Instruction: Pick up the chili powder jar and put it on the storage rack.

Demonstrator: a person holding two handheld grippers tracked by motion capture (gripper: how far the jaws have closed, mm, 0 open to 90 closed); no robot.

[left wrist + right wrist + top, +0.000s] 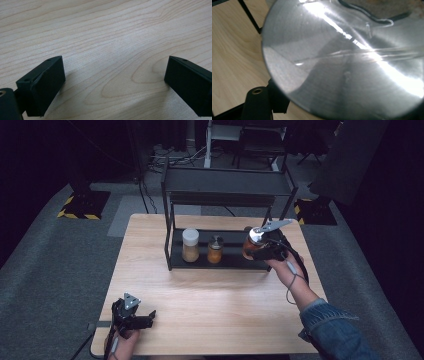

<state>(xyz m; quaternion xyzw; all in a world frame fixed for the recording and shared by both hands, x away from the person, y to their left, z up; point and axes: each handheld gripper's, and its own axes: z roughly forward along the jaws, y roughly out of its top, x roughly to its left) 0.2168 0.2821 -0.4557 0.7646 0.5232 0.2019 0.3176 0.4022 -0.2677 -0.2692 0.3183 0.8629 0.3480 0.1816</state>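
Dark room, grey carpet, light wooden surface (210,295) with a black two-tier rack (225,190) at its far edge. Right gripper (260,247) has its jaws clamped narrow on a jar with a brushed metal lid (347,60), amber-brown contents, body (248,247) at the right end of the rack's lower shelf; can't tell if its base is touching the shelf or just above it. The right gripper view looks straight onto the lid, so the grip looks to sit just below it, around the upper body. Judgement: looks like glass with a steel cap, so rigid, smooth, fairly heavy for its size if full, breakable if knocked on the rack frame. Slick wall means it could slide or pivot in the jaws; a hold under the lid's rim gives a ledge to catch on, and keeping it upright should avoid swing. Two other jars on the same shelf: white-lidded jar (190,245) and a smaller dark-lidded jar (215,249), both well clear to the left. Left gripper (140,319) rests near the front-left corner of the surface, jaws wide apart with nothing between them, only bare wood (112,50).
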